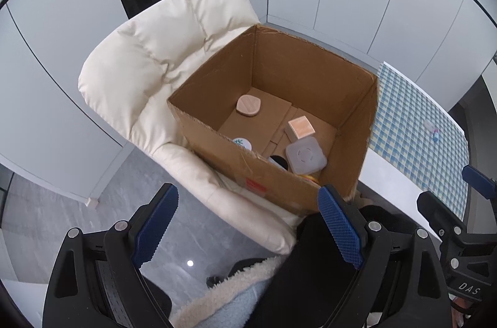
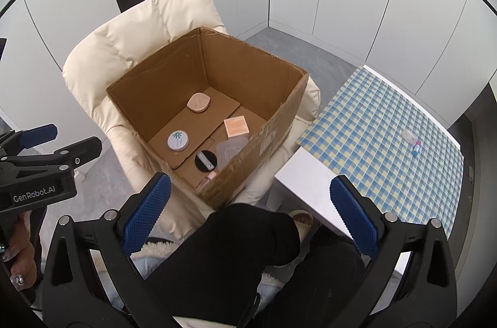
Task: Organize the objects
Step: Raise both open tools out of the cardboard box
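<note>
White-walled room, cardboard box (image 1: 279,116) on cream chair (image 1: 149,64), beyond 2 empty, wide-spread tools.

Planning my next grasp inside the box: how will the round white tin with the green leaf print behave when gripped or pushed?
The round white tin with the green leaf print lies flat and low on the cardboard box floor, so it probably slides rather than tips. Its smooth rounded rim may slip between pads. It looks small, likely light.

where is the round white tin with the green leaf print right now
The round white tin lies on the floor of the cardboard box, near its left wall in the right wrist view, left of the black disc.
</note>
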Demonstrator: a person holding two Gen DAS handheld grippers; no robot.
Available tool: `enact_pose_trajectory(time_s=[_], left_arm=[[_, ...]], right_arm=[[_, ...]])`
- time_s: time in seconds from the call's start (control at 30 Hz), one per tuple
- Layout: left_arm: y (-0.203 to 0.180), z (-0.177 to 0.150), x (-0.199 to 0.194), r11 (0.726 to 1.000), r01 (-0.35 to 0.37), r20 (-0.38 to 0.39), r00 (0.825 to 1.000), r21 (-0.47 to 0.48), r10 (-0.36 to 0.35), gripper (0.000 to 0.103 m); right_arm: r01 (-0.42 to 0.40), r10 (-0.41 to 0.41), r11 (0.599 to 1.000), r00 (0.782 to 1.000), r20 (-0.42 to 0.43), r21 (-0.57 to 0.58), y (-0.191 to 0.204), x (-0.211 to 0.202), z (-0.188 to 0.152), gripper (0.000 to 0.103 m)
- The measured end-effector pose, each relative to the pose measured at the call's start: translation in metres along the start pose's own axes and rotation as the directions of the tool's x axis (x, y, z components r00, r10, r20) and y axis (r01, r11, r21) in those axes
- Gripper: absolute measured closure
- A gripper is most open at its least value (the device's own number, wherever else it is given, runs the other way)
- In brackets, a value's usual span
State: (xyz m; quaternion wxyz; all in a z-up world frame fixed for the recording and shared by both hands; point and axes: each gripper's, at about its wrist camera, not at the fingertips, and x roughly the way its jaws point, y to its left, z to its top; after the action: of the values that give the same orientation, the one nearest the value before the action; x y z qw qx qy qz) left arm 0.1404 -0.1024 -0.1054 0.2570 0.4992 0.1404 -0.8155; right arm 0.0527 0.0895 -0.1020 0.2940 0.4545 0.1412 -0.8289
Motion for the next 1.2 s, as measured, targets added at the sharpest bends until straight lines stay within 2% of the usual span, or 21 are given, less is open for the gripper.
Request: enact_pose_trajectory(time_s=[0.67,1.2], left_arm=[[-0.008,-0.039,-0.029,0.999,0.037,0.010,0.999,0.012,-0.037,0.011],[-0.014,-0.069,-0.031,0.999,0.046,-0.007,0.999,0.005,-0.046,0.011]], right_arm=[[-0.003,0.003,1.000,1.000,0.007,0.009,0.001,-0.036,-0.039,0.000],[-0.001,0.001,1.000,0.999,0.038,0.022,-0.002,-0.063,-0.077,0.000]])
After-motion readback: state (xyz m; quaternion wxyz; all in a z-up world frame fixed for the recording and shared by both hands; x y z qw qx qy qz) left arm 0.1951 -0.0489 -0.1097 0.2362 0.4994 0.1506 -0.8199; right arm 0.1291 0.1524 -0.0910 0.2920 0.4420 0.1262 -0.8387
